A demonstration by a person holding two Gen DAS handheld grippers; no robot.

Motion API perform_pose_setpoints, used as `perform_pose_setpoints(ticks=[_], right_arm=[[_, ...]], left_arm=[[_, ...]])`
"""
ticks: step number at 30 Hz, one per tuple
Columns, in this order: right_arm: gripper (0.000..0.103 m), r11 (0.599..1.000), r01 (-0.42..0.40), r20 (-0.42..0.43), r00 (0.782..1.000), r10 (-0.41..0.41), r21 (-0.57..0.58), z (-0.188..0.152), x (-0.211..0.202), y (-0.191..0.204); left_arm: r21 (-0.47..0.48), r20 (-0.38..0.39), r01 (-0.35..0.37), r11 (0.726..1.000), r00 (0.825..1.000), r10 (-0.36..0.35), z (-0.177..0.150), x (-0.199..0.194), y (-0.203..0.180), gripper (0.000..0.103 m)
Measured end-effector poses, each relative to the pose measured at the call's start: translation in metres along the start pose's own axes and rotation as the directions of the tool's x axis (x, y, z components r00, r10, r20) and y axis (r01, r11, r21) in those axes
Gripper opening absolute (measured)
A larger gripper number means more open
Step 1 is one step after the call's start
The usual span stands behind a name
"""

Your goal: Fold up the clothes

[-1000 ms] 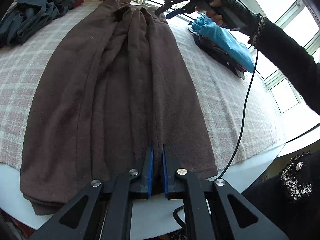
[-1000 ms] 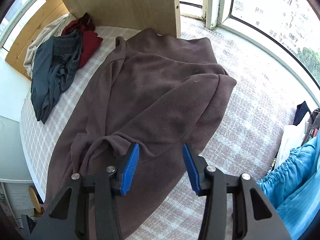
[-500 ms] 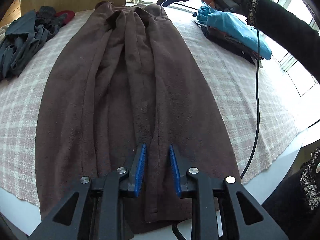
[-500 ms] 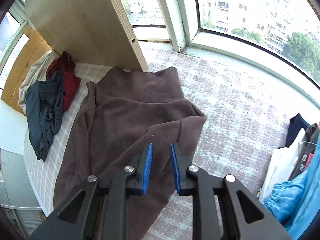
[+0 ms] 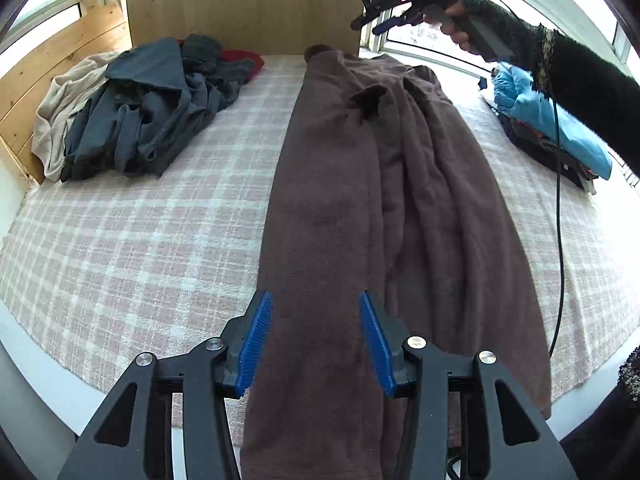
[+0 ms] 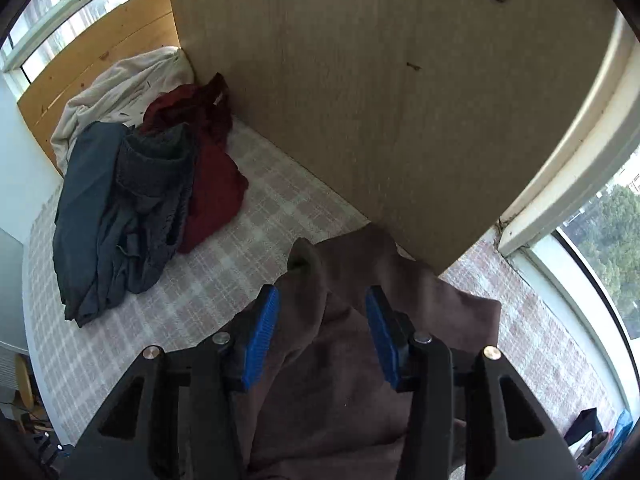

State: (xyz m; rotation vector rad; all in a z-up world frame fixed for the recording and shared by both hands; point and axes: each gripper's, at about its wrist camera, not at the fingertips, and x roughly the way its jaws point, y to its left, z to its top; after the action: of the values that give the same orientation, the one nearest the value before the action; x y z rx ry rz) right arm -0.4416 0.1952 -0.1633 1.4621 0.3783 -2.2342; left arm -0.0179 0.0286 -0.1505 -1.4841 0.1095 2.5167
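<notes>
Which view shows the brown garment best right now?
Left wrist: the brown garment lies lengthwise there, folded narrow, visible nearly end to end. Right wrist shows only its far end, bunched against the wooden board.

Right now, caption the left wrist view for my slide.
Open left gripper above the near end of a brown garment folded lengthwise on the checked cloth, unfolded clothes pile behind.

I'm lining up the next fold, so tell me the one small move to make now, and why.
Probably lower the right gripper onto the far end of the brown garment and close on it. Both grippers' jaws have just been opening and pinch nothing; the left gripper hovers over the near end. The garment already lies folded into a long strip on the checked cloth, so an end-to-end fold seems next.
</notes>
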Motion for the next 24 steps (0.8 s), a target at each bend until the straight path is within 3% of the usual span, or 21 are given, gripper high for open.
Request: perform_pose_setpoints(ticks=[3,8,13,15,17,19,22,24], right_arm=[[0.045,0.999,0.000,-0.105,0.994,-0.004,-0.036,0.027,0.028,0.012],[0.045,0.999,0.040,-0.155,0.987,-0.042,-0.015,0.052,0.042,0.011],[0.045,0.995,0.085,-0.223,0.970,-0.094,-0.048,0.041,0.054,0.010],[0.045,0.995,0.090,-0.260,0.960,-0.100,-0.051,0.035,0.064,0.011],[0.045,0.995,0.087,-0.295,0.951,-0.096,-0.043,0.031,0.072,0.010],[0.045,0.998,0.057,-0.282,0.958,-0.055,-0.002,0.033,0.067,0.006],[0.045,0.997,0.033,-0.171,0.985,-0.022,0.063,0.044,0.042,-0.006],[0.044,0.998,0.054,-0.153,0.987,-0.048,0.030,0.048,0.036,-0.007]], left_arm=[[0.008,-0.070,-0.009,1.000,0.997,0.010,-0.009,0.021,0.009,0.043],[-0.037,-0.003,0.010,0.999,1.000,-0.010,-0.022,0.020,0.010,0.044],[-0.014,-0.010,0.002,1.000,1.000,-0.002,-0.021,0.015,0.009,0.043],[-0.008,0.001,-0.038,0.999,0.999,0.038,-0.019,0.011,0.013,0.048],[0.012,-0.008,-0.087,0.996,0.996,0.087,-0.016,0.014,0.014,0.066],[0.038,-0.028,-0.102,0.994,0.994,0.103,-0.015,0.022,0.013,0.069],[0.000,-0.034,-0.032,0.999,0.999,0.032,-0.018,0.027,0.017,0.061],[-0.036,-0.031,0.009,0.999,0.999,-0.010,-0.021,0.027,0.022,0.058]])
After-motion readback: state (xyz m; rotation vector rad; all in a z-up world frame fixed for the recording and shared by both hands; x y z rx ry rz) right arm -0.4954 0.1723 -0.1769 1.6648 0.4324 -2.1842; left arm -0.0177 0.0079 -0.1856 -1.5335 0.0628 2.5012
